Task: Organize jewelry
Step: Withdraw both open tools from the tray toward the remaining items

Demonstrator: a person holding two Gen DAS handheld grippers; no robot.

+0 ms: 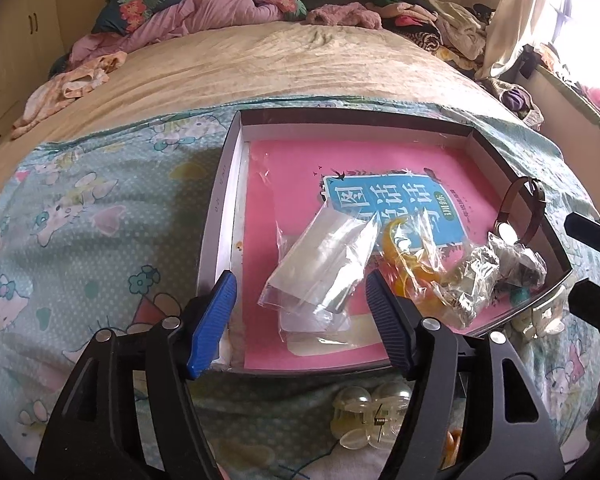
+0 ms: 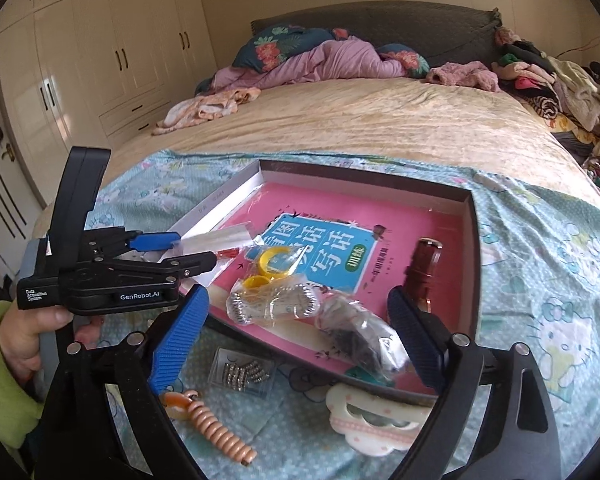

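We hold both the left gripper (image 1: 300, 300) and the right gripper (image 2: 296, 328) spread wide over the box (image 1: 356, 122), where bagged jewelry (image 2: 272, 304) lies inside on the pink book (image 1: 292, 168).

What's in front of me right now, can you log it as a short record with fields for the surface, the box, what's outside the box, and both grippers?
surface: bed with a Hello Kitty sheet
box: open shallow box holding a pink book, clear bags, yellow rings, brown-strap watch
outside box: clear hair claw, spiral hair tie, small case of beads
left gripper: open, empty
right gripper: open, empty
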